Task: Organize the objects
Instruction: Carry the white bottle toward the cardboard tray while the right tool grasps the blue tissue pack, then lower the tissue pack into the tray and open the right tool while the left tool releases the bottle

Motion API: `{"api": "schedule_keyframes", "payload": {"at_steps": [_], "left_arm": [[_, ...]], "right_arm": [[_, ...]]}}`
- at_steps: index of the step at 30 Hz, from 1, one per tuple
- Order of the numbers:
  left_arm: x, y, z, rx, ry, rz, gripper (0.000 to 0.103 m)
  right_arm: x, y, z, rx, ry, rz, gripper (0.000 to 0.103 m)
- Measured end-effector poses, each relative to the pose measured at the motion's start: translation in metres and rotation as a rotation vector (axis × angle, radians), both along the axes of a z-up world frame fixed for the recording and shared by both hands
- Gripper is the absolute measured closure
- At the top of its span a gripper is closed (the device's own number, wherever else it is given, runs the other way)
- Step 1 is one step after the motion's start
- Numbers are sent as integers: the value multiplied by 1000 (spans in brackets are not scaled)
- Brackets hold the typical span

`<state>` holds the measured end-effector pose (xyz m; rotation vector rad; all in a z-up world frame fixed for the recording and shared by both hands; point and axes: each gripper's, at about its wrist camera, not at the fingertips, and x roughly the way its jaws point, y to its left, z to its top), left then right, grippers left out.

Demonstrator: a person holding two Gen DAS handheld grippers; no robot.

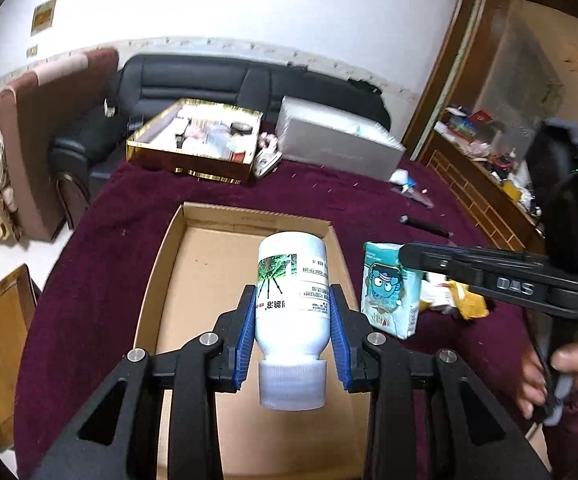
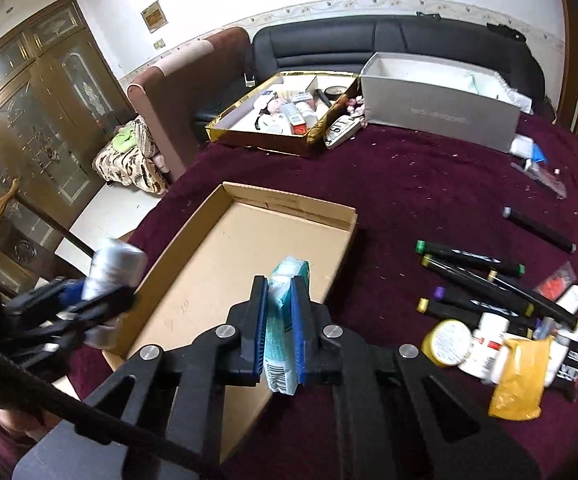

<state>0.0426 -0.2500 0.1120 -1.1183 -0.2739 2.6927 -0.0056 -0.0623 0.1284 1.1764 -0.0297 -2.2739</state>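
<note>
Right wrist view alone: marker pens (image 2: 485,276), small bottles (image 2: 489,340) beside cardboard tray (image 2: 289,204).

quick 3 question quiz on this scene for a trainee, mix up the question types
1. True or false: the cardboard tray already holds several items.
2. Multiple choice: what do the left tongs grip? A) a black marker B) a white bottle C) a yellow pouch
3. Short answer: what are the right tongs shut on, and on which side of the tray do the markers lie in the right wrist view?

Key
1. False: its floor is bare.
2. B: held with its ribbed cap towards the camera.
3. A teal tissue pack; the markers lie right of the tray on the maroon cloth.
</note>
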Motion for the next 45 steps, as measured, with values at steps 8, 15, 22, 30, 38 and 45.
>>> {"api": "schedule_keyframes", "payload": {"at_steps": [8, 15, 22, 30, 38, 45], "left_arm": [[-61, -4, -47, 28, -147, 33, 74], [-93, -6, -66, 31, -197, 69, 74], [-105, -12, -70, 96, -223, 89, 65], [-92, -22, -63, 172, -233, 114, 59], [-52, -18, -26, 169, -160, 117, 59], [-19, 33, 26, 177, -12, 7, 38]], "right_arm": [[-52, -21, -33, -32, -128, -53, 94], [-86, -35, -52, -2, -165, -99, 94], [-101, -42, -63, 44, -174, -115, 91], [-100, -29, -51, 6, -142, -143, 65], [-76, 0, 22, 92, -64, -194, 65], [38, 81, 142, -138, 460, -157, 0]]}}
